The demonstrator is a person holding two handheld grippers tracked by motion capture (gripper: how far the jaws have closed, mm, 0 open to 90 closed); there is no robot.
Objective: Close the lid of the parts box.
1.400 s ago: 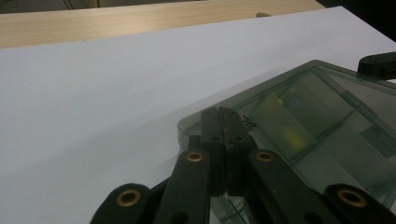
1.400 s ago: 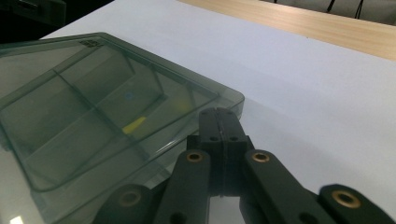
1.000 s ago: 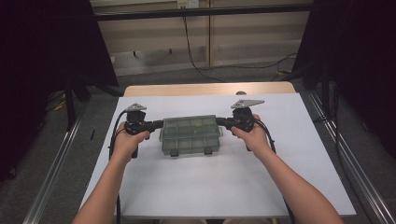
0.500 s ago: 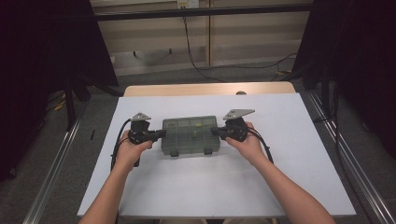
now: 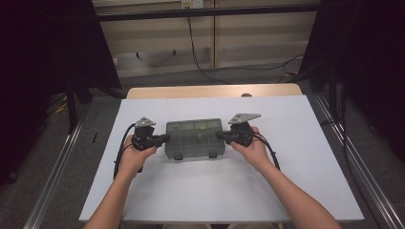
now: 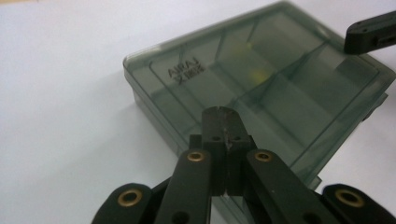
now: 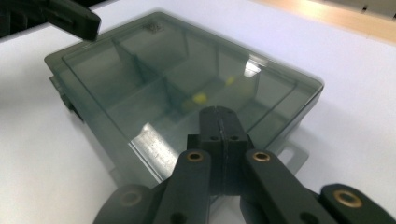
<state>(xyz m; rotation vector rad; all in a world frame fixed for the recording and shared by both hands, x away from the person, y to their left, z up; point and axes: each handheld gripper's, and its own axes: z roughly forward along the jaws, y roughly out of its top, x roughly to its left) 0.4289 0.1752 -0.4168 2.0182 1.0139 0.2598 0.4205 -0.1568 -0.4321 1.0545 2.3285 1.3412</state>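
Mid-table, on the white sheet (image 5: 205, 191): a smoky grey box (image 5: 194, 138), lid down, flat, long side across. Two dark latches on its near edge. Dividers visible through the lid; small yellow bits (image 5: 203, 127) inside, toward the far side, exact compartment hard to call.

At the box's left end: left gripper (image 5: 162, 139), held in the left hand (image 5: 133, 157), jaws clenched together, nothing between them. Left gripper view confirms it, with the left gripper (image 6: 226, 122) pressed tip to tip, riding just above the lid near that end wall. Touching or a hair off? Cannot tell. Raised lettering on the lid (image 6: 184, 72), mirrored, unreadable. Other gripper's tip poking in at the top right corner.

At the box's right end: right gripper (image 5: 221, 135), in the right hand (image 5: 253, 150), likewise clamped on nothing. Right gripper view: the right gripper (image 7: 219, 122) with jaws flush against each other, over the lid's near edge; yellow bits (image 7: 200, 98) just beyond the tip, under the lid. Hinge tab (image 7: 294, 156) jutting from the box's side, lower right.

Both grippers level, pointing inward at each other, box squarely between. Grey plates on top of each, cables looping back along the forearms. Bare wooden strip (image 5: 210, 90) of table beyond the sheet.
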